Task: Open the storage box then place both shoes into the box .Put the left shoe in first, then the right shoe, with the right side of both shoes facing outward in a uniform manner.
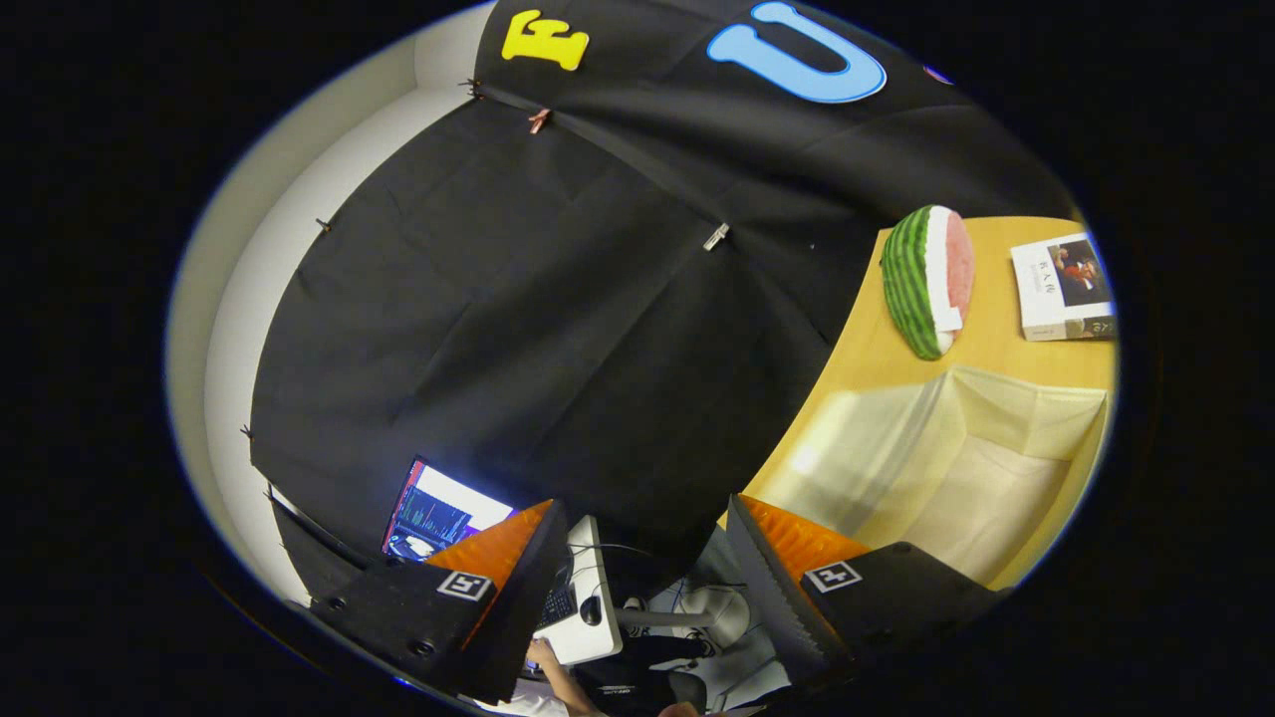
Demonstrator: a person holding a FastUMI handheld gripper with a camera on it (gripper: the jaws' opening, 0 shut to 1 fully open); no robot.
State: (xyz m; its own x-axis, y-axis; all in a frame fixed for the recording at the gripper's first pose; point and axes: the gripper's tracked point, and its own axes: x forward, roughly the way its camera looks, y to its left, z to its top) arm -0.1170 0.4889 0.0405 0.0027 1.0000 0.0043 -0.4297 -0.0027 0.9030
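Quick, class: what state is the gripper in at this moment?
Gripper: open, fingers spread wide apart, holding nothing, with the pale storage box on the wooden table beyond them.

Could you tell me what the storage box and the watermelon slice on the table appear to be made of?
The storage box, just beyond the open, empty tongs, looks like translucent matte plastic sheet or fabric: milky panels with fold creases. The watermelon slice seems a plush or foam toy, with a soft matte rind and flesh. The table looks like smooth light wood or laminate.

matt black cloth wall [558, 329], smooth wood-look table [877, 368], glossy paper book cover [1064, 286], ribbed gripper [647, 558] finger pads [797, 543], jaws apart.
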